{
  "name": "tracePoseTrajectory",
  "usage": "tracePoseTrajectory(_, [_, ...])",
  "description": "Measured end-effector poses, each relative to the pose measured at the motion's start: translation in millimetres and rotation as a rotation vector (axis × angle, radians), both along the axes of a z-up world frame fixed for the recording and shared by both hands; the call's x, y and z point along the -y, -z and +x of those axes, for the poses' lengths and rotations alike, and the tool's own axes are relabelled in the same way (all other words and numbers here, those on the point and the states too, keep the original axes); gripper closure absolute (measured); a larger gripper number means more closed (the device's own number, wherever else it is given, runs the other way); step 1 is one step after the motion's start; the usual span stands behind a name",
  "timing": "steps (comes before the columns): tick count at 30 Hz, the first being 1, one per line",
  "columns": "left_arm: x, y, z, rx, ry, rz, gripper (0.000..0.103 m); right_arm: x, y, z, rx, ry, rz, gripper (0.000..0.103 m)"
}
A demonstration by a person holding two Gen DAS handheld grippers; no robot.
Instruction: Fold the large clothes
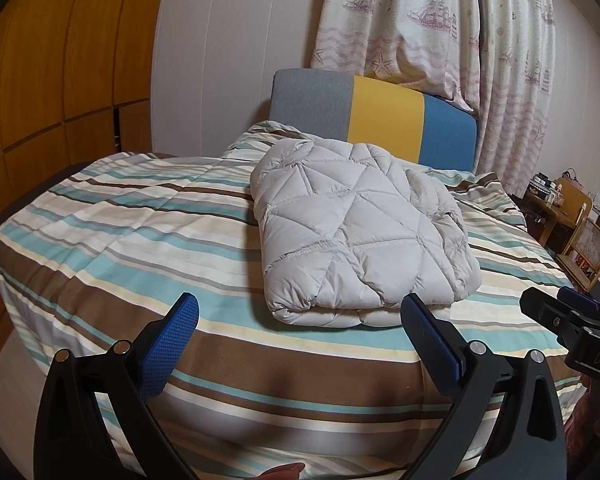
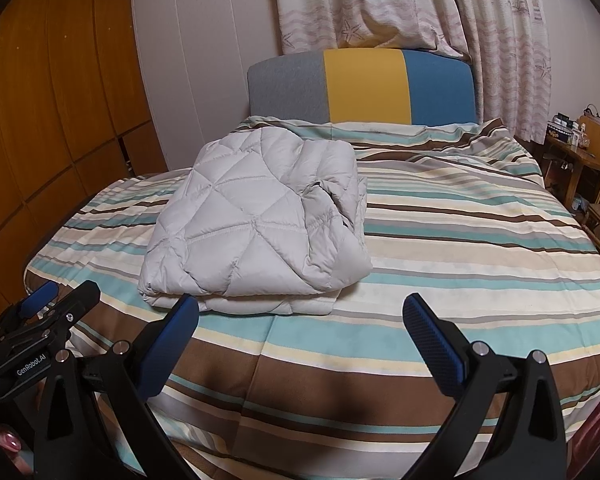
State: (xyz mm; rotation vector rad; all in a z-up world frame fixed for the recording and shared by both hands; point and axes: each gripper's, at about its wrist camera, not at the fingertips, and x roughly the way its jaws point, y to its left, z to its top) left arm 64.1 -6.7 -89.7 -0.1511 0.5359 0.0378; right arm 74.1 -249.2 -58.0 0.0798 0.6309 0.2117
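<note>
Folded jacket (image 1: pixel 360 232) was seen mid-bed (image 1: pixel 100 248), headboard (image 1: pixel 384 116) behind it. Left gripper (image 1: pixel 300 322) and right gripper (image 2: pixel 300 322) were held spread, empty, at the near edge.

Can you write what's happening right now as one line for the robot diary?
stage: jacket folded | quilted jacket: lying on striped bed | left tongs: open, empty | right tongs: open, empty

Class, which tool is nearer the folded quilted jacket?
Left tool, just short of the folded quilted jacket's near edge. Right tool sits off its right corner.
</note>
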Motion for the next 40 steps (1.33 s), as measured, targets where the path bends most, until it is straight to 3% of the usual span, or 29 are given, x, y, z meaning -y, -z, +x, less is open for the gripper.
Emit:
tracePoseTrajectory(27, [-2.6, 8.5, 9.7, -0.057, 0.044, -0.029, 0.003, -0.4, 3.7, 1.3, -0.007, 0.0, -0.002, 0.002])
tracePoseTrajectory(35, [1.6, 18.7, 21.1, -0.108, 0.057, -0.014, 0.003, 7.6, 15.3, 10.5, -0.046, 0.016, 0.01, 0.002])
tracePoseTrajectory(40, [-9.6, 26.7, 38.5, -0.143, 0.018, 0.014, 0.003, 26.0, 37.2, 35.1, -0.127, 0.06, 0.037, 0.002])
